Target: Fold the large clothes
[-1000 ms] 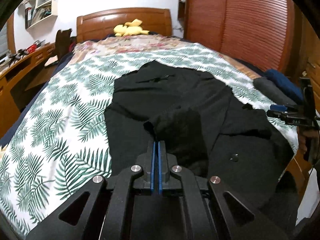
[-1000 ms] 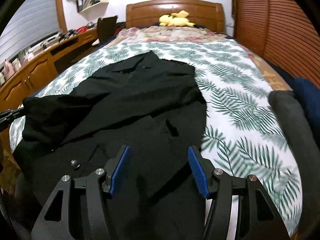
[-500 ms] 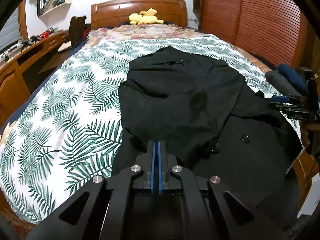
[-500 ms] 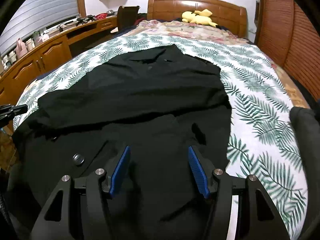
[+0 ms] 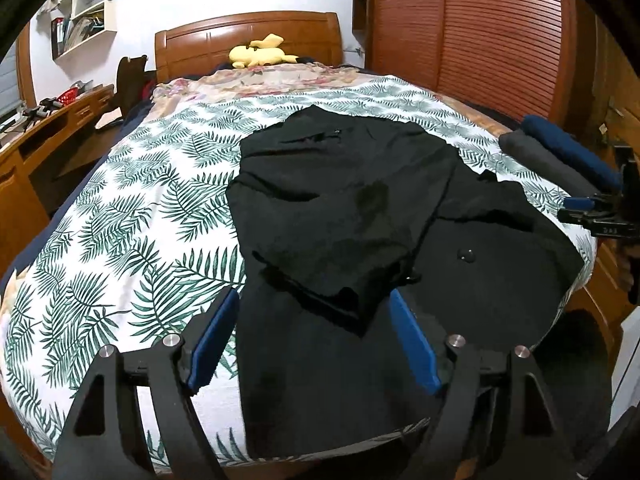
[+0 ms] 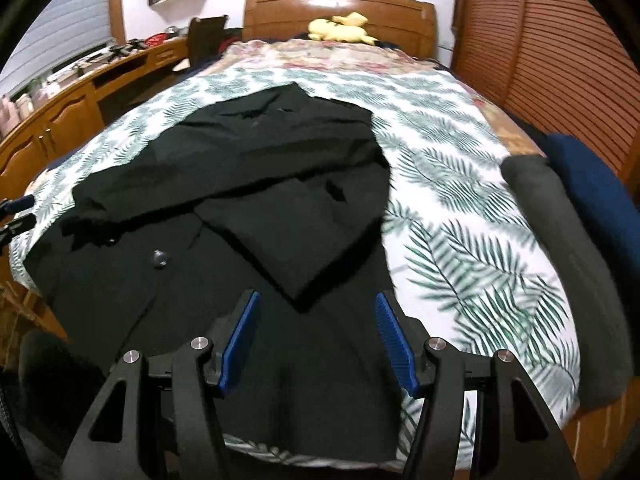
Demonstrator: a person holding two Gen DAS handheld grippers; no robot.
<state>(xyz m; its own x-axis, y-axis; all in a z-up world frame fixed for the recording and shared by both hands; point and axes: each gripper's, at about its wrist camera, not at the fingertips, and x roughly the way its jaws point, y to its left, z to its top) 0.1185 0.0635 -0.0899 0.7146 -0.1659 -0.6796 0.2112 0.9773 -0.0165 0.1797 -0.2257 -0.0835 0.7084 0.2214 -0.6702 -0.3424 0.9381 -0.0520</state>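
Observation:
A large black coat (image 5: pixel 360 216) lies spread on the fern-print bed sheet (image 5: pixel 132 232), collar toward the headboard, both sleeves folded across its front. It also shows in the right wrist view (image 6: pixel 256 184). My left gripper (image 5: pixel 312 336) is open and empty, just above the coat's lower hem, with a folded sleeve end between its blue pads. My right gripper (image 6: pixel 318 340) is open and empty over the other side of the hem. The right gripper also shows at the right edge of the left wrist view (image 5: pixel 600 212).
A grey rolled garment (image 6: pixel 568 248) and a dark blue one (image 6: pixel 592 184) lie along the bed's right edge. A yellow plush toy (image 5: pixel 260 54) sits by the wooden headboard (image 5: pixel 248 36). A wooden desk (image 6: pixel 68 100) runs along the left, slatted wardrobe doors (image 5: pixel 480 28) on the right.
My left gripper was shut on a black sleeve, carried it across the coat, then opened and let it go. The sleeve now lies flat. The right gripper stayed open.

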